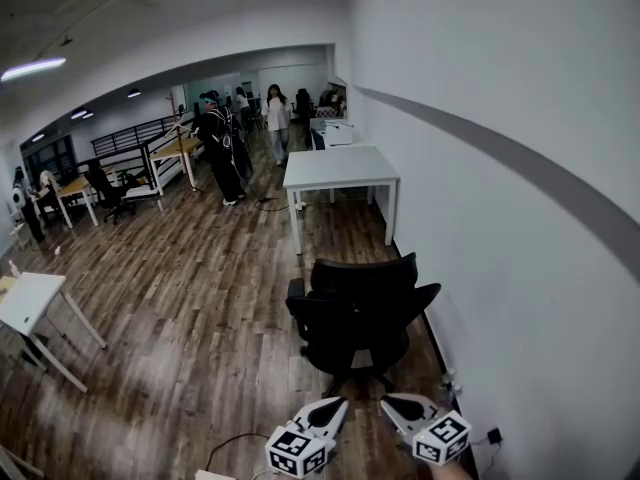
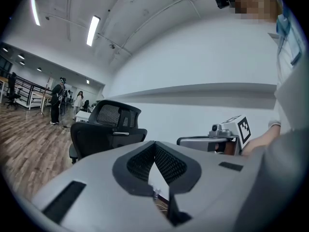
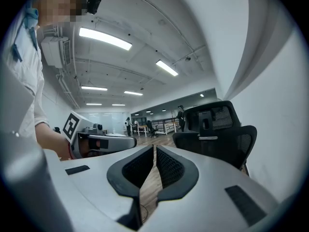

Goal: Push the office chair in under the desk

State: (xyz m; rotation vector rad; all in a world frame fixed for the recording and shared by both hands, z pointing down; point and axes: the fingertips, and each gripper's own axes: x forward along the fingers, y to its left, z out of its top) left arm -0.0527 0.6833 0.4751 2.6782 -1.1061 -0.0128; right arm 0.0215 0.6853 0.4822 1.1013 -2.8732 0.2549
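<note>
grippers: 2; left hand-held gripper [image 2: 154,144] and right hand-held gripper [image 3: 155,147] both pressed together, empty
office chair [image 1: 360,313]: 1, black, 12 o'clock of grippers
tabletop [image 1: 340,168]: 1, white, 12 o'clock beyond chair, apart

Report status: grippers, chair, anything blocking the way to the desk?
Shut, empty: left hand-held gripper, right hand-held gripper; behind office chair, not touching. Chair short of desk. Bare floor between, nothing blocking.

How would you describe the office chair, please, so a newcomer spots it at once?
Along the white wall on the right stands a white desk. Nearer the camera is the office chair: black, with armrests, alone on open floor, unlike the second chair among the far left desks.
</note>
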